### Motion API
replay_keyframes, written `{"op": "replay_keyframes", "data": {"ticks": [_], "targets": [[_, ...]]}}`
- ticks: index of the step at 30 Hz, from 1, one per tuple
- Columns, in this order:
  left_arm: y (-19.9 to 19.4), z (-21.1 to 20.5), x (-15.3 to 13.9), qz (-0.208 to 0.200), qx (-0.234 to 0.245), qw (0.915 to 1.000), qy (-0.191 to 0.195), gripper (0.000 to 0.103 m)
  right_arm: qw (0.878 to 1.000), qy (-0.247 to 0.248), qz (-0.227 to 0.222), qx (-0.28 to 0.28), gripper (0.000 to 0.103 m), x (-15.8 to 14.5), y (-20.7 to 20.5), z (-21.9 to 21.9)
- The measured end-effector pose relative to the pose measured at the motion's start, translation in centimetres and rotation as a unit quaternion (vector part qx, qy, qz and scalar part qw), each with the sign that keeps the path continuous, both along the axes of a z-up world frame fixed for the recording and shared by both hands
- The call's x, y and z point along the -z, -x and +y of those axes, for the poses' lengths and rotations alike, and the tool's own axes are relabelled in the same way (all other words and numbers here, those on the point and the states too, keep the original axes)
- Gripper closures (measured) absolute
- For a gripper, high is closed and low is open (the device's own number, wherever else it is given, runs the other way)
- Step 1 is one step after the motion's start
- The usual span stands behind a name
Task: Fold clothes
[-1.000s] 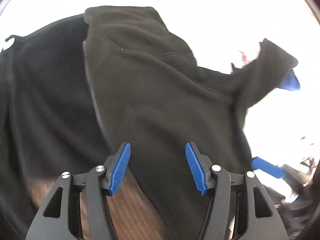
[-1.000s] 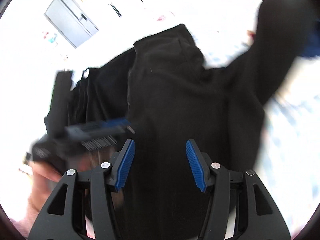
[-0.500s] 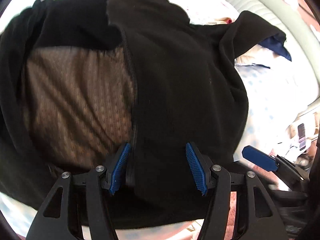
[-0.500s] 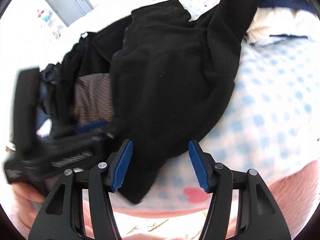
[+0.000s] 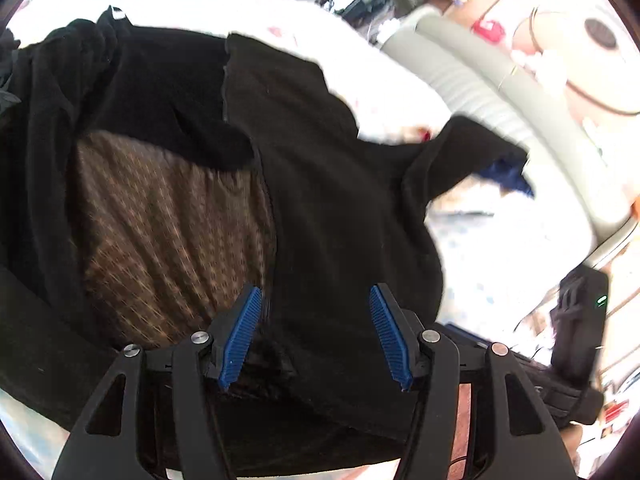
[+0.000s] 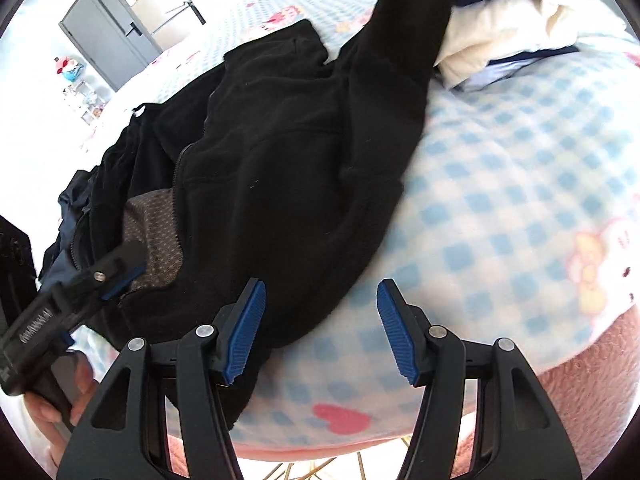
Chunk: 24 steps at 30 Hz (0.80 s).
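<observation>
Black fleece jacket (image 6: 288,152) on checked blanket (image 6: 500,200)

A blue-and-white checked fleece blanket (image 6: 500,208) with cartoon prints covers the bed. A grey panelled door (image 6: 106,36) stands beyond the blanket's far edge. A grey ribbed padded headboard (image 5: 480,92) borders the blanket. A pink fleece layer (image 6: 592,392) lies below the blanket's near edge.

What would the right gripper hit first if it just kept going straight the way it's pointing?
Most likely the blue-checked blanket on the bed, just right of the black fleece jacket's hem. The right gripper has open jaws straddling that hem edge, so its left finger might brush the fleece first; depth is unclear.
</observation>
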State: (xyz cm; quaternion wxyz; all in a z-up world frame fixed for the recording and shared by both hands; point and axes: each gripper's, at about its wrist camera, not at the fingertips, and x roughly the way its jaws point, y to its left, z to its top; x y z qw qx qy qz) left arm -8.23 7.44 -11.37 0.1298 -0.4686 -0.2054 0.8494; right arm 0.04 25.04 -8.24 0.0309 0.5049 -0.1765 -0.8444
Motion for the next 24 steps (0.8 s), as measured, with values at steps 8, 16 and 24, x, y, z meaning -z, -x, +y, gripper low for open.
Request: {"op": "replay_keyframes", "data": {"ticks": [8, 16, 24], "targets": [[-2.8, 3.0, 2.2, -0.040, 0.044, 0.9921, 0.111, 0.054, 0.998, -0.026, -0.029, -0.055, 0.043, 2.5, -0.8, -1.1], [-4.6, 1.9, 0.6, -0.005, 0.038, 0.9993, 0.008, 0.070, 0.998, -0.007, -0.008, -0.058, 0.042, 0.8, -0.8, -1.5], [-6.2, 0.9, -1.2, 0.037, 0.021, 0.9986, -0.030, 0.093, 0.997, -0.018, -0.029, -0.069, 0.040, 2.2, -1.2, -2.3]]}}
